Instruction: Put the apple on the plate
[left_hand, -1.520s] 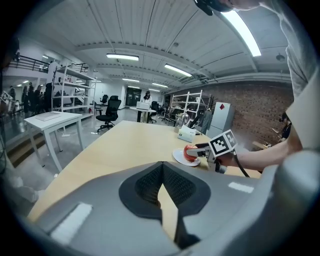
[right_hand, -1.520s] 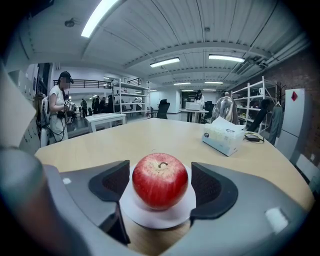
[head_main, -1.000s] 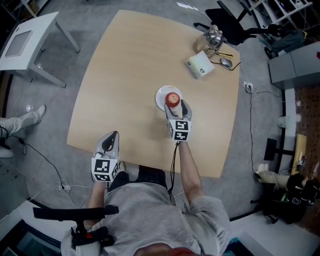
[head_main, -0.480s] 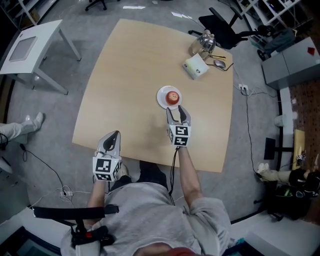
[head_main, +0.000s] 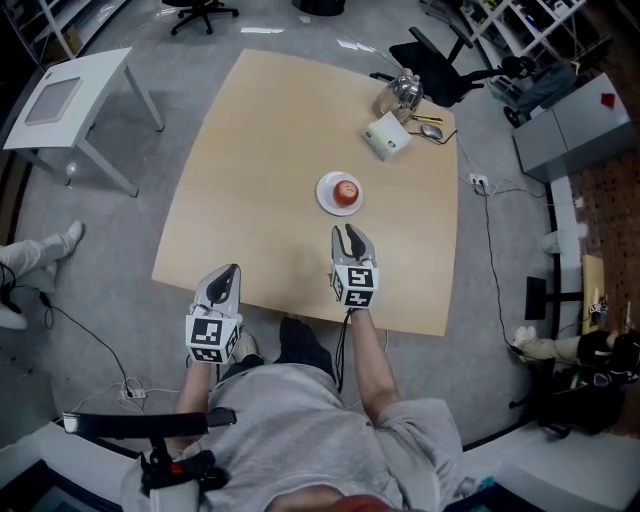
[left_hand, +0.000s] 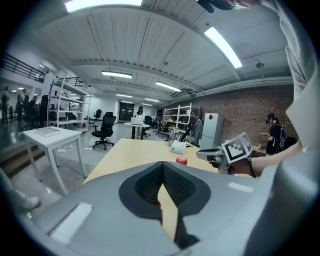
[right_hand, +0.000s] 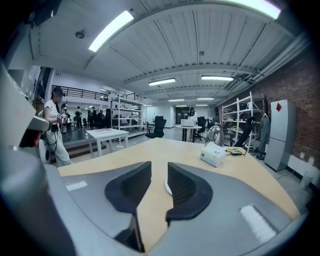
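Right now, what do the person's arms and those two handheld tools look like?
The left tool and the right tool are grey tapering shells with dark ribbed pads, each carrying a cube of black-and-white square markers at its rear. A thin dark cable trails from the right one, whose jaws are closing, empty. The person wears a grey short-sleeved shirt.

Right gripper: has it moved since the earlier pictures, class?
Yes. The right gripper has pulled back from the plate, where the apple sits, toward the table's near edge; its empty jaws are closing.
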